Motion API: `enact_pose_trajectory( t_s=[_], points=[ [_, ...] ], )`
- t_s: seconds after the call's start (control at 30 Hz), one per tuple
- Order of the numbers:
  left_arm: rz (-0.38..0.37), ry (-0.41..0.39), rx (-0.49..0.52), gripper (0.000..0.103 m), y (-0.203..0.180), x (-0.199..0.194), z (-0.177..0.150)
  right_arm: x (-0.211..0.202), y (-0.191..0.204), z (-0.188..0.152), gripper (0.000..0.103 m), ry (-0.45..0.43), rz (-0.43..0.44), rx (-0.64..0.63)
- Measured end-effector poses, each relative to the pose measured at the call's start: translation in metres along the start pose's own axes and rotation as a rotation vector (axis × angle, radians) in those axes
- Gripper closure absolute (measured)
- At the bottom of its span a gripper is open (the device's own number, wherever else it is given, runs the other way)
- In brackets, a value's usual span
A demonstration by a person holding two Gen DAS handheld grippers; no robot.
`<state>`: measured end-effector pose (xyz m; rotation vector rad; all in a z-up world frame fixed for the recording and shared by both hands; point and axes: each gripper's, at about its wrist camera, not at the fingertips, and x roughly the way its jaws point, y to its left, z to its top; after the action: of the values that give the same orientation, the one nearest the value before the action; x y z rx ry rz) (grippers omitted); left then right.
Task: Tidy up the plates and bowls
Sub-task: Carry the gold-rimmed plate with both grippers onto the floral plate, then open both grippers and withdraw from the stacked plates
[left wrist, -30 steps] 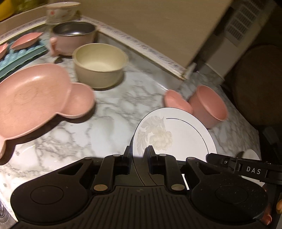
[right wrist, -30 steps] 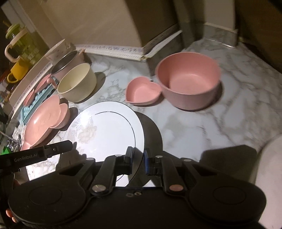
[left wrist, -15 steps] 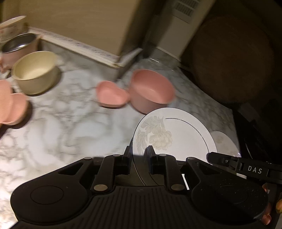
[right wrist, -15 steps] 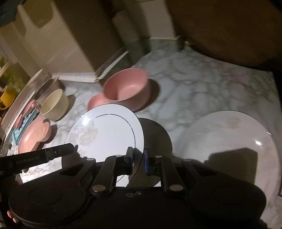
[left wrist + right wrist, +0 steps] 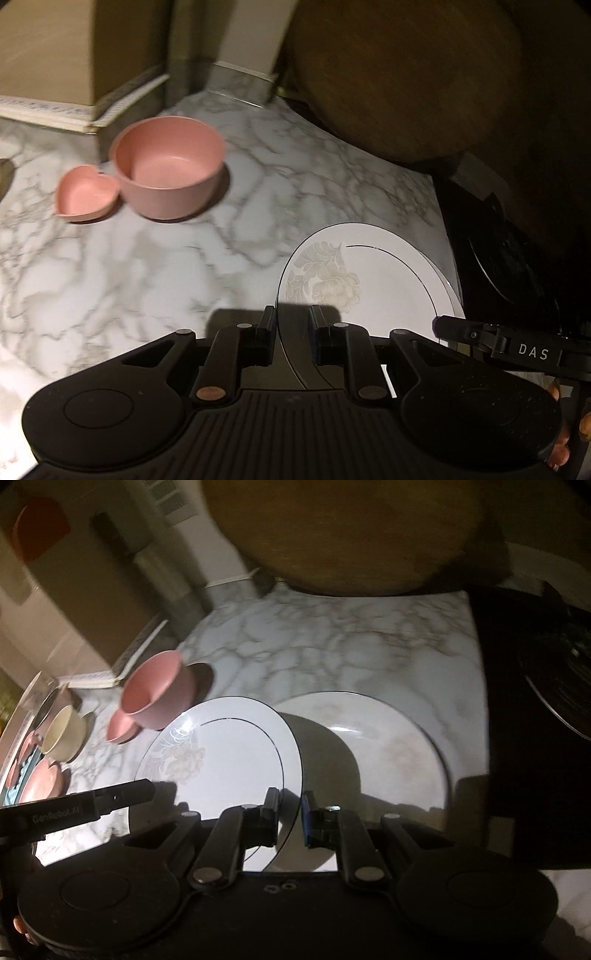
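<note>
We note two matte black grippers. Left gripper (image 5: 293,334): ribbed black housing, round discs either side, copper-coloured pivot pins, grey screw heads. Right gripper (image 5: 289,818): same build, silver pins, one blue pad, two small screws at centre. Side bars read "DAS" and "GenRobot.AI".

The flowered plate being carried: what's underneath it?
Below the flowered plate, held by both sets of jaws, a second white plate lies on the marble counter. Only its right part shows; the carried plate and its shadow cover the rest.
</note>
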<state>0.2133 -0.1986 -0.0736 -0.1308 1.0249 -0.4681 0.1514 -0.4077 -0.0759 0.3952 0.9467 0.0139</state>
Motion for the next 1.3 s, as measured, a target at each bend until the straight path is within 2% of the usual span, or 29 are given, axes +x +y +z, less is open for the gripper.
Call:
enact_pose_trajectory(
  t_s=[0.27,0.6,1.3],
  points=[
    [0.002,0.037,0.054,0.086,-0.031,0.026,-0.001,-0.007,-0.041,-0.002,0.092,0.003,-0.024,0.056],
    [0.018,0.083,0.077,0.086,-0.041,0.049,-0.006,0.007,-0.066,-0.003,0.092,0.032,-0.032,0.088],
    [-0.006,0.132,0.059,0.086,-0.033,0.058,-0.005,0.019,-0.074,-0.002,0.093,0.061,-0.024,0.111]
  ],
)
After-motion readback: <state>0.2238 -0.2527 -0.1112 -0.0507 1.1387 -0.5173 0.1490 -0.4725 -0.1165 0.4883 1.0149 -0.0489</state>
